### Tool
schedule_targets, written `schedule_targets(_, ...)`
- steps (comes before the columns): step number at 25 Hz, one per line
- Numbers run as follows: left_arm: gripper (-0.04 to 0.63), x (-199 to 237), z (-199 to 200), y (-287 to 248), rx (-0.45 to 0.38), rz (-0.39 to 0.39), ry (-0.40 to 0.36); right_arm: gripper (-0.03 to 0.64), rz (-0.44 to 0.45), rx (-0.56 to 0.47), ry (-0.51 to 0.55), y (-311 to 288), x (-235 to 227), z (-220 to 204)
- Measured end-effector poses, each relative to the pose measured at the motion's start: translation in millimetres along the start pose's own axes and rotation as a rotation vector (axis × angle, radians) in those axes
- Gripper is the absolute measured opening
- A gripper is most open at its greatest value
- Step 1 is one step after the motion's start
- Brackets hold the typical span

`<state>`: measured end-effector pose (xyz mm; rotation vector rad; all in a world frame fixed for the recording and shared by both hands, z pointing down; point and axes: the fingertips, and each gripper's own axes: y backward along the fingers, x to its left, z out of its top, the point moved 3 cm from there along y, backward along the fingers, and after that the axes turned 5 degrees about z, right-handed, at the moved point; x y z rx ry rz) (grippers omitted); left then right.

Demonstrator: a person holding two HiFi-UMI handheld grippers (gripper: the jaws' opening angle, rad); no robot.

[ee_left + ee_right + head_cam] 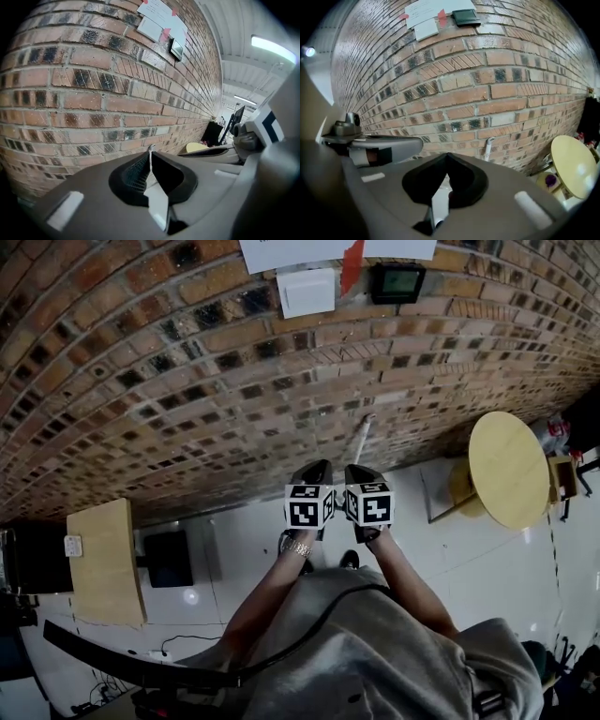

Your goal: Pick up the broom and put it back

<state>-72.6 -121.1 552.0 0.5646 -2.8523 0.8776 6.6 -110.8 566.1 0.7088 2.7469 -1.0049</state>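
Observation:
The broom shows only as a white handle (363, 434) that leans upright against the brick wall (187, 381), just beyond my two grippers. Its head is hidden behind them. In the right gripper view the handle (488, 148) stands a little right of the jaw tips, apart from them. My left gripper (321, 465) and right gripper (355, 470) are held side by side, pointing at the wall. The left gripper (150, 151) has its jaws together with nothing in them. The right gripper (447, 155) is shut and empty too.
A round yellow table (509, 468) with a yellow stool under it stands at the right. At the left are a wooden cabinet (101, 559) and a black box (169, 559). Papers and a small black display (397, 280) hang on the wall. Cables (178, 643) lie on the white floor.

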Motion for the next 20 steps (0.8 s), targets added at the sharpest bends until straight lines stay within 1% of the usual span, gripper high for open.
schedule_targets(5,0.000,-7,-5,-1,0.043,0.012,-0.003,0.002,-0.028,0.023,0.025,7,4,-5)
schedule_targets(9,0.000,-12,-8,-3,0.071,-0.009,0.018,0.002,-0.032,0.026,0.018,9,7,-9)
schedule_targets(14,0.000,-18,-4,-4,0.062,-0.031,0.012,0.002,-0.042,0.023,0.008,12,3,-9)
schedule_targets(20,0.000,-24,-2,-1,0.033,-0.076,0.023,0.002,-0.002,0.012,0.000,13,8,-8)
